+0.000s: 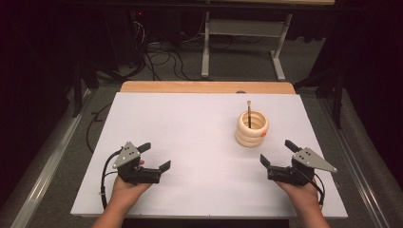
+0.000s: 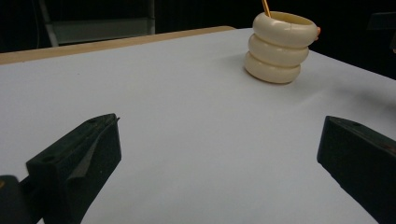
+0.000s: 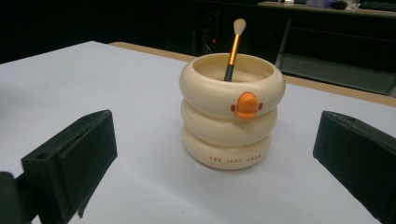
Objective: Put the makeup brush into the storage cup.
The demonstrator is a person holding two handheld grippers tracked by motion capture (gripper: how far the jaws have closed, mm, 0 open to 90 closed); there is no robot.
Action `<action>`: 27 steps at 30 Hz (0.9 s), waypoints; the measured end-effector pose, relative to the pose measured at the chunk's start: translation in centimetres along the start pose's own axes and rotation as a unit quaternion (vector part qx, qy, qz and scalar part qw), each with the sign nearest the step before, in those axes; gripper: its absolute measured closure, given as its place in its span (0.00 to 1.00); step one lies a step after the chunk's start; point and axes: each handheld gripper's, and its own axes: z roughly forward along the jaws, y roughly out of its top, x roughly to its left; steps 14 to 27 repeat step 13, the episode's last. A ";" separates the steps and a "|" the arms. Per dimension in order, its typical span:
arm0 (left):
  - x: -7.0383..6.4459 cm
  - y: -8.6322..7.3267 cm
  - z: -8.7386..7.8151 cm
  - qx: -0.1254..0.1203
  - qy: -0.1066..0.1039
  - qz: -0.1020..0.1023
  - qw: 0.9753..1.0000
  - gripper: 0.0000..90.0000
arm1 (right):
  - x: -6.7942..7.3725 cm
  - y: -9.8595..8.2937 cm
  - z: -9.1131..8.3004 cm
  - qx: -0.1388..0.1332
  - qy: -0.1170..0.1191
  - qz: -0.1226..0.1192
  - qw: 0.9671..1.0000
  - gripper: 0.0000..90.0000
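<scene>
At the near edge of the table (image 1: 199,114), two forearms come in from below; each hand holds a gripper. The left gripper (image 1: 155,156) sits over the near left part of the white top; its jaws stand wide apart with nothing between them; in the left gripper view the two black jaws frame bare white surface. The right gripper (image 1: 276,153) sits over the near right part; its jaws also stand wide apart and hold nothing; a grey three-cornered plate rides on top of each gripper, and a black cable trails from each toward the wrist.

Farther out, just beyond the right gripper and apart from it, stands the holder (image 1: 252,128); it is a cream pot shaped as three stacked rings, upright on the table. In the right gripper view the holder (image 3: 232,116) stands between the two jaws but ahead of them, untouched; an orange duck bill and two small orange dots mark its top ring, and small lettering runs round its bottom ring.

A brush (image 3: 233,49) stands in the holder, tilted slightly; its handle is gold above and dark below, and its pale tip points up.

Beyond the white top, a wooden strip (image 1: 206,87) edges the far side; behind it lie floor cables and a pale frame.
</scene>
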 end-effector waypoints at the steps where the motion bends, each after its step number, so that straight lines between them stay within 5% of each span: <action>1: 0.0 0.0 0.0 0.000 0.000 0.000 1.000 0.00 | 0.0 0.0 0.0 0.000 -0.001 -0.001 1.000 0.01; 27: -0.1 0.0 0.1 0.001 -0.002 0.001 1.000 0.00 | -0.1 -0.1 0.2 0.003 -0.002 0.000 1.000 0.01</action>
